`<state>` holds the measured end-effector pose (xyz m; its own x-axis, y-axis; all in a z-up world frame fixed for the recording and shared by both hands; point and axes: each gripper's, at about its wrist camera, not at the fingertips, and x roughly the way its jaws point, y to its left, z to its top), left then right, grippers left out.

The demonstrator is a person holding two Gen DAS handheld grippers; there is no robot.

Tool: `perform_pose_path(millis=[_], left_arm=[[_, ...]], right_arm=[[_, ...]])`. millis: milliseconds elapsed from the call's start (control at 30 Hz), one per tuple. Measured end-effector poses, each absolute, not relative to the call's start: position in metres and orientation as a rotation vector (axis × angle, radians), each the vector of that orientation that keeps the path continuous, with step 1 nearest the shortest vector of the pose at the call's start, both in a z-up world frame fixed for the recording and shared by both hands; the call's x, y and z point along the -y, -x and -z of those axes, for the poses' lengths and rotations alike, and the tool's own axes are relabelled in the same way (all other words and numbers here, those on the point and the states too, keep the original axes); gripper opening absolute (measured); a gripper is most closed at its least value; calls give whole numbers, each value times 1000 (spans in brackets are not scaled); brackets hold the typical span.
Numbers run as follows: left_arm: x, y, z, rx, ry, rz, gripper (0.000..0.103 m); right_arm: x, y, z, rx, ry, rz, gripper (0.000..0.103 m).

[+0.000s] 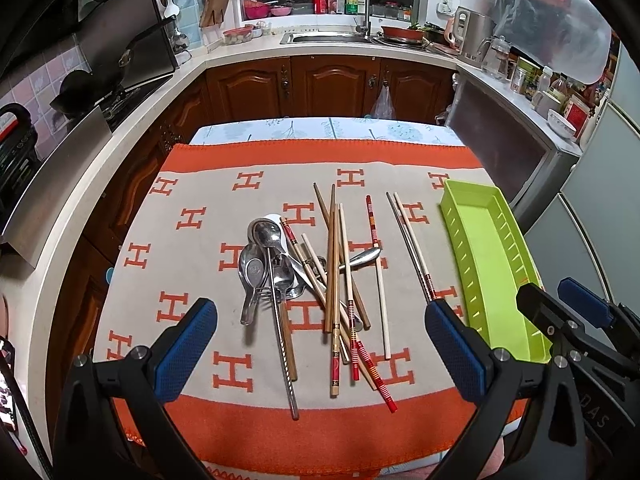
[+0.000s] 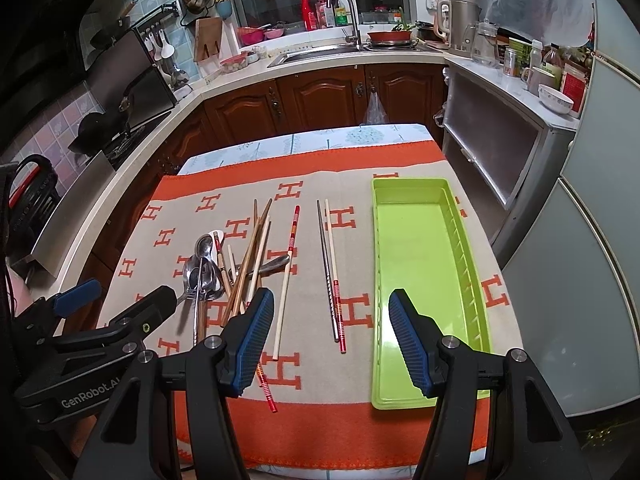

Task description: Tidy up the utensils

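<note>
A heap of metal spoons [image 1: 264, 264] and a fork lies beside crossed wooden and red chopsticks [image 1: 334, 276] on an orange and grey cloth [image 1: 200, 264]. A steel and red-tipped chopstick pair [image 2: 332, 276] lies apart, left of an empty green tray [image 2: 420, 264], which also shows in the left wrist view [image 1: 488, 264]. My left gripper [image 1: 320, 348] is open above the near end of the heap. My right gripper [image 2: 332, 340] is open between the chopstick pair and the tray. Both hold nothing.
The cloth covers a small table in a kitchen. Brown cabinets [image 1: 328, 84], a sink [image 1: 324, 36] and counters ring it. A stove with a wok [image 1: 84, 92] is on the left. A grey fridge [image 2: 592, 240] stands on the right.
</note>
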<state>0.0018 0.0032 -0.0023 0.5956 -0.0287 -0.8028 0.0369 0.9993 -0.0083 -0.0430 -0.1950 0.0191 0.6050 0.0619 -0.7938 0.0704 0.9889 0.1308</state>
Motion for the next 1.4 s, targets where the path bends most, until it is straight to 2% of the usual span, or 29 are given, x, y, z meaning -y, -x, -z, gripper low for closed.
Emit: perform_pose_path(millis=[900,1200,1400], left_arm=[[-12,-2,8,-924,1,25,102],[-23,-13,-8,-876,65,56,102],[-9,-36,-13,-953,38,152,102]], right_arm=[[201,41,-24,-904,-171,38,61],[212,37,-36,-874,-160,65,61],[217,12,-29,-942,-208,15,61]])
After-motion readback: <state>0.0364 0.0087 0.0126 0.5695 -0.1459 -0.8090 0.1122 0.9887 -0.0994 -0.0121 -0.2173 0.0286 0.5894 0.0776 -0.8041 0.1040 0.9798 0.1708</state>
